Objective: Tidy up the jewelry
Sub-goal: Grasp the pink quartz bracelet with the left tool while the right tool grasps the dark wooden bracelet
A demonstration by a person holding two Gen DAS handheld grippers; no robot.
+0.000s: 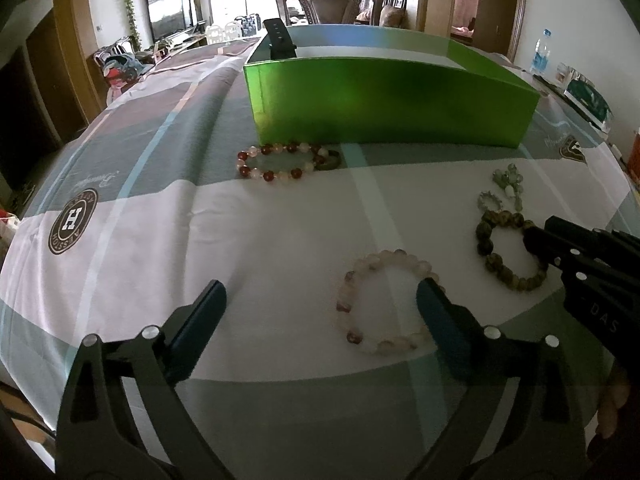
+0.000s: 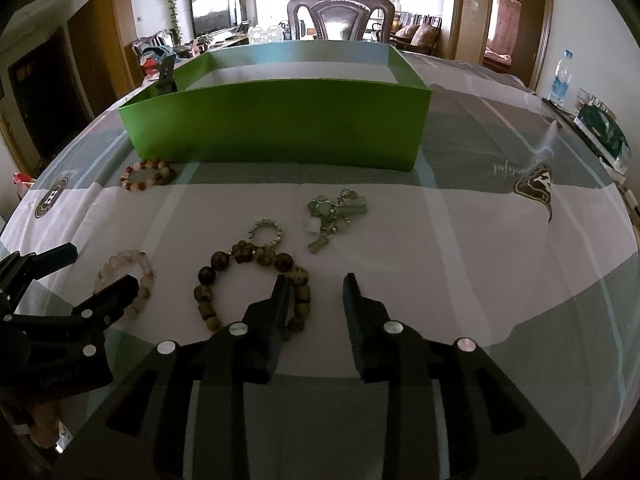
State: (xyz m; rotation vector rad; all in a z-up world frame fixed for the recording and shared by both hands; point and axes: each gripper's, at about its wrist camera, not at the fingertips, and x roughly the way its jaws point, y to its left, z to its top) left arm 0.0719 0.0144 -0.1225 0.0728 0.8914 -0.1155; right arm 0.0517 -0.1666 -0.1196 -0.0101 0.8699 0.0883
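A green box (image 1: 384, 104) (image 2: 280, 124) stands at the back of the table, with a black watch (image 1: 278, 38) leaning in its left corner. A red-and-white bead bracelet (image 1: 280, 162) (image 2: 146, 176) lies before it. My left gripper (image 1: 320, 300) is open; its right finger rests inside a pale pink bracelet (image 1: 352, 300) (image 2: 124, 264). My right gripper (image 2: 316, 296) is open, its left finger over the right side of a brown bead bracelet (image 2: 248, 276) (image 1: 492, 240). A small silver ring bracelet (image 2: 266, 234) and a green charm bracelet (image 2: 336, 212) lie beyond.
A checked cloth (image 1: 240, 240) covers the table. A dark chair (image 2: 340, 12) stands behind the box. A water bottle (image 2: 560, 80) and a dark packet (image 2: 600, 132) sit at the right edge.
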